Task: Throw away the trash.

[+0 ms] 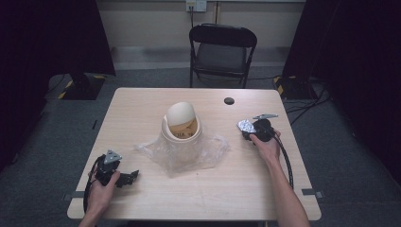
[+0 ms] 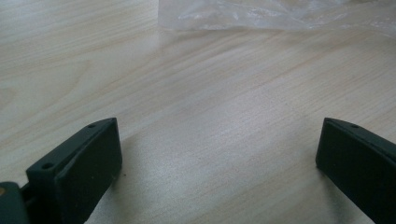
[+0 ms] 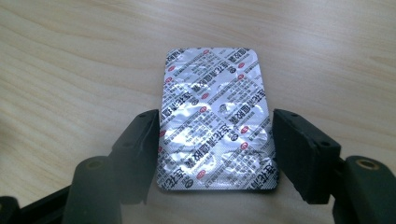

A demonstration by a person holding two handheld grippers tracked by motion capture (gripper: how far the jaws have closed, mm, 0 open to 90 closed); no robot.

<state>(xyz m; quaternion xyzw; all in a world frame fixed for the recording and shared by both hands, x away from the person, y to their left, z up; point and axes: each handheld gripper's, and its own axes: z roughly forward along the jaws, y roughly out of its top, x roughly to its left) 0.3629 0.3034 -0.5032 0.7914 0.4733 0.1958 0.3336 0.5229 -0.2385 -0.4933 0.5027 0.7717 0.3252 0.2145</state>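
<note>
Looking down from the high view, I see my right gripper (image 1: pixel 247 127) at the right side of the table (image 1: pixel 142 106), pinching a silver blister pack (image 1: pixel 245 126) by its two long edges. A cream swing-lid bin (image 1: pixel 182 124) stands at the table's middle on a crumpled clear plastic bag (image 1: pixel 182 153), well apart from the pack. My left gripper (image 1: pixel 128 178) rests near the front left corner, jaws spread and holding nothing.

In the left gripper view, the two black jaws stand wide over bare wood, with the bag's edge (image 2: pixel 275 14) ahead.

In the right gripper view, the jaws press on both sides of the blister pack (image 3: pixel 215 119), which lies flat between them, foil side up. The grip sits near the pack's rear end, so I judge it could bow or pivot. I would lift it gently, keep it level, squeeze no harder, and steer it toward the bin's flap without brushing the bag.
</note>
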